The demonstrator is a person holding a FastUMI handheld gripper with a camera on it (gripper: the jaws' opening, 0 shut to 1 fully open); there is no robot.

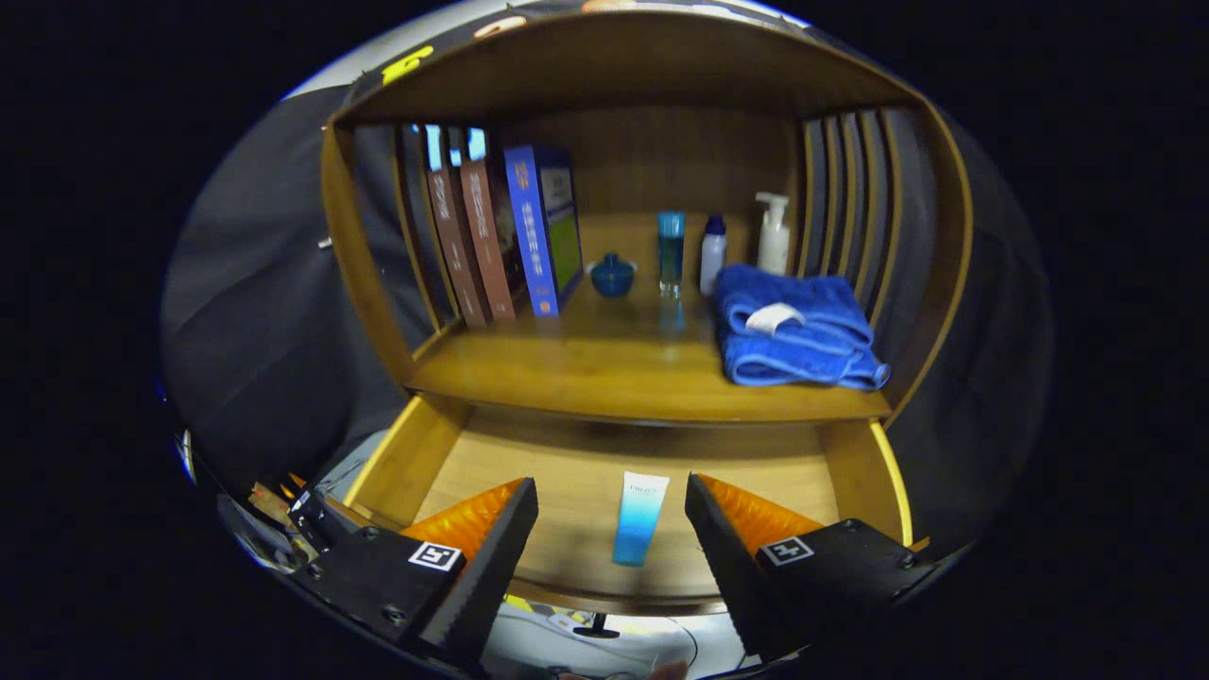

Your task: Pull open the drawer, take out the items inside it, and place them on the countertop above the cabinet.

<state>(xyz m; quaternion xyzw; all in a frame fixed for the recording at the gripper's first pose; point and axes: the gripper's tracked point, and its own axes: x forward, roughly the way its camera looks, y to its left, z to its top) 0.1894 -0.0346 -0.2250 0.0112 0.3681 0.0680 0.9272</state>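
Observation:
The wooden drawer (416, 453) below the countertop (604, 368) is pulled open. A white-and-blue tube (639, 518) lies flat on the drawer's floor, lengthwise, with its white end toward the cabinet. My gripper (612, 505) hovers over the drawer's front, open, and the tube lies in the gap between the two fingers without touching either. The folded blue towel (793, 326) rests on the countertop's right side.
At the back of the countertop stand several books (501, 227) on the left, a small blue jar (612, 275), a teal bottle (671, 250), a small white bottle (713, 253) and a white pump bottle (774, 234). A wooden top and side walls enclose the shelf.

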